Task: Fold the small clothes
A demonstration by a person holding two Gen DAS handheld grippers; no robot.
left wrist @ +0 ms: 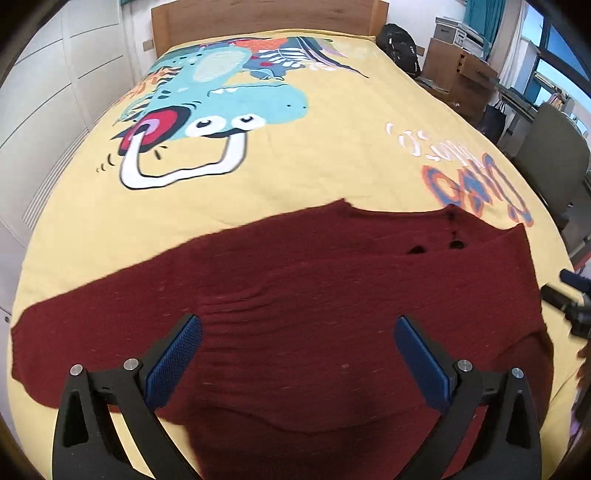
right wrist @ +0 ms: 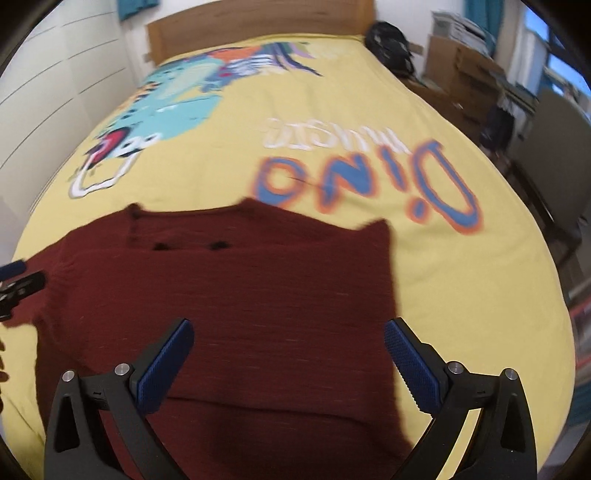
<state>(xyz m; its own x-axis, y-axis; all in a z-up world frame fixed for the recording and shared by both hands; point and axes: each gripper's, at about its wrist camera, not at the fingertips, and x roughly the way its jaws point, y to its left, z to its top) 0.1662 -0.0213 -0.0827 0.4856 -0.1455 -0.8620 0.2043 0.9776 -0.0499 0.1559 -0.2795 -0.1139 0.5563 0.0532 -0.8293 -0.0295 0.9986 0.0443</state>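
A dark red knitted sweater [left wrist: 295, 295] lies flat on the yellow bedspread [left wrist: 314, 155], one sleeve stretched out to the left. My left gripper [left wrist: 297, 332] hangs above its lower middle, jaws wide apart, blue pads [left wrist: 173, 360] bare, nothing between them. In the right wrist view the same sweater [right wrist: 240, 288] shows its right side, with small dark buttons near the collar. My right gripper [right wrist: 288, 339] hovers over it, open and holding nothing. The right gripper's tip [left wrist: 569, 299] shows at the right edge of the left wrist view; the left gripper's tip [right wrist: 18, 284] shows at the left edge of the right wrist view.
The bedspread bears a blue dinosaur print [left wrist: 229, 99] and large lettering [right wrist: 362, 177]. A wooden headboard [left wrist: 266, 18] stands at the far end. A black backpack [left wrist: 400, 42], cardboard boxes [left wrist: 458, 74] and a chair [left wrist: 550, 158] stand right of the bed; white wardrobe doors [left wrist: 44, 92] are on the left.
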